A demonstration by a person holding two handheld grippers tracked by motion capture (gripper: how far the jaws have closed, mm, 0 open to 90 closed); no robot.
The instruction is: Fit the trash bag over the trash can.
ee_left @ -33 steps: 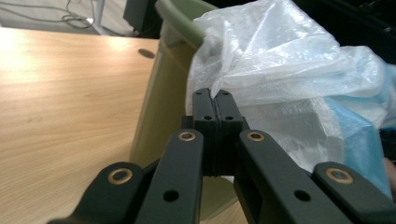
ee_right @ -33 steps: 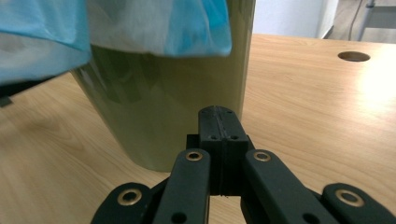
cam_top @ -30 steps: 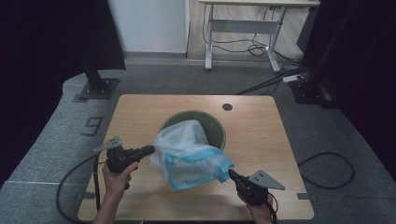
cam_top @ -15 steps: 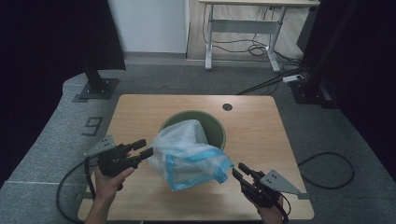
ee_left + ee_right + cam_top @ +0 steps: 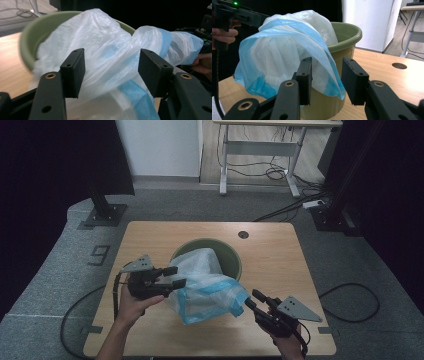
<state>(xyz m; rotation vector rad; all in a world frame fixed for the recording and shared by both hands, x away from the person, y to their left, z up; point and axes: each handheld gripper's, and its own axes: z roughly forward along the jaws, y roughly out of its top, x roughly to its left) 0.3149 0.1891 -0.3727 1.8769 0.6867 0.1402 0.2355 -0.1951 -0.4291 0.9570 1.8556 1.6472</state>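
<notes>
both tools (image 5: 176,276) (image 5: 252,298), jaws just opening, are hanging apart beside the bag (image 5: 207,285); it is lying half over the bin (image 5: 235,257), still needing fitting.

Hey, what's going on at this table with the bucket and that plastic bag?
A person with a gripper in each hand is lining a green bucket with a white and blue plastic bag on a wooden table. The bag sits partly inside and droops over the near rim, not yet pulled around it. The left gripper and the right gripper have just been opening; both now stand open at the bag's edges, with no fingers pressing it.
</notes>
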